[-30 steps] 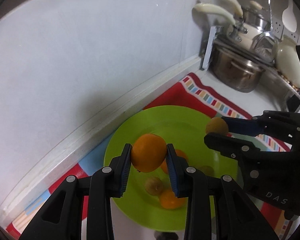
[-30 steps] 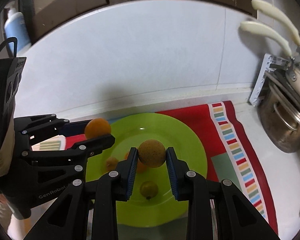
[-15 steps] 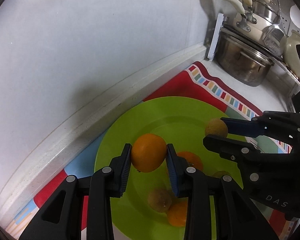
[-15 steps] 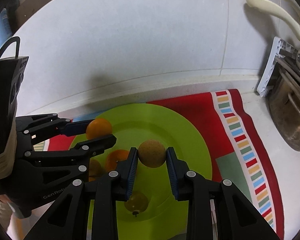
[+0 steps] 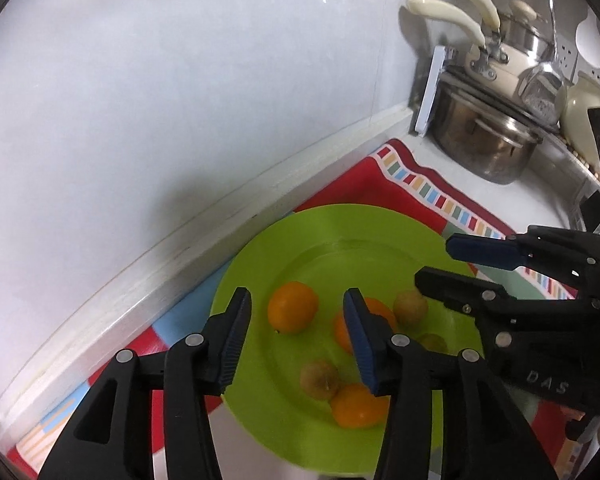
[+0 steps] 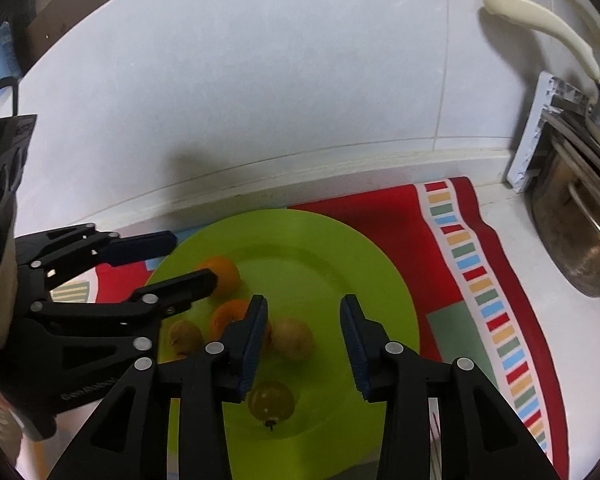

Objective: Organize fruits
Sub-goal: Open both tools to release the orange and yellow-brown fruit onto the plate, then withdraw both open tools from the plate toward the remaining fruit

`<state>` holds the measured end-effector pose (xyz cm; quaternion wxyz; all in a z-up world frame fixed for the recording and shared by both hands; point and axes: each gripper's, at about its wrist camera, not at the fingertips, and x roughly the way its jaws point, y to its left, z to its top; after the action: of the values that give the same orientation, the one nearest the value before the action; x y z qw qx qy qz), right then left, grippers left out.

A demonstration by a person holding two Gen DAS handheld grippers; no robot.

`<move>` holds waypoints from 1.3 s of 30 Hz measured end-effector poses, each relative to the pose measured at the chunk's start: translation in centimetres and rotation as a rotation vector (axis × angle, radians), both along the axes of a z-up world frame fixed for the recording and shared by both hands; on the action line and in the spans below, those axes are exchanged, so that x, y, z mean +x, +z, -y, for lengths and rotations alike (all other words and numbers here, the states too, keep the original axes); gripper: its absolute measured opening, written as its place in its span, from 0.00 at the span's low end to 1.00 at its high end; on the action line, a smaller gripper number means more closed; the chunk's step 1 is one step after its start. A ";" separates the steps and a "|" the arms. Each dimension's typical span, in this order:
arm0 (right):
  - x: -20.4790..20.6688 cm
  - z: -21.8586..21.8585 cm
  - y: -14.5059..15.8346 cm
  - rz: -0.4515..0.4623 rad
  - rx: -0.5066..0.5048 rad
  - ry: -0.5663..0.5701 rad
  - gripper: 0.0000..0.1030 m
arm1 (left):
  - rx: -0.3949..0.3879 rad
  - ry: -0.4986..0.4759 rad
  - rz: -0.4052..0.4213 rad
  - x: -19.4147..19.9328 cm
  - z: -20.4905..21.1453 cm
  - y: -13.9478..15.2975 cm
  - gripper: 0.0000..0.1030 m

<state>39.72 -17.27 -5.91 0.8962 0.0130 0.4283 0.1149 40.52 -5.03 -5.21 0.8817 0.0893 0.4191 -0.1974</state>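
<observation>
Both claws have let go since a moment ago. My left claw (image 5: 296, 312): spread, empty, above the orange (image 5: 293, 308) now lying on the green plate (image 5: 340, 220). My right claw (image 6: 303, 320): spread, empty, above the brown fruit (image 6: 293, 338) on that plate. Around them: two more oranges, other small fruits. Plate sits on a red mat (image 6: 384, 204) by the wall; steel pot (image 5: 488, 140) stands beyond.

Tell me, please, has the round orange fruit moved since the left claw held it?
Yes: the round orange fruit has dropped onto the green plate, below the open left claw.
</observation>
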 end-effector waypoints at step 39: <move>-21.1 -3.3 6.2 0.217 -0.076 0.042 0.45 | 0.013 -0.030 0.247 -22.0 -5.3 5.2 0.64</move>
<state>18.61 -13.98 0.28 0.9345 -0.0425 0.3331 0.1179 18.53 0.26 -0.02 0.9230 0.1251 0.3071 -0.1951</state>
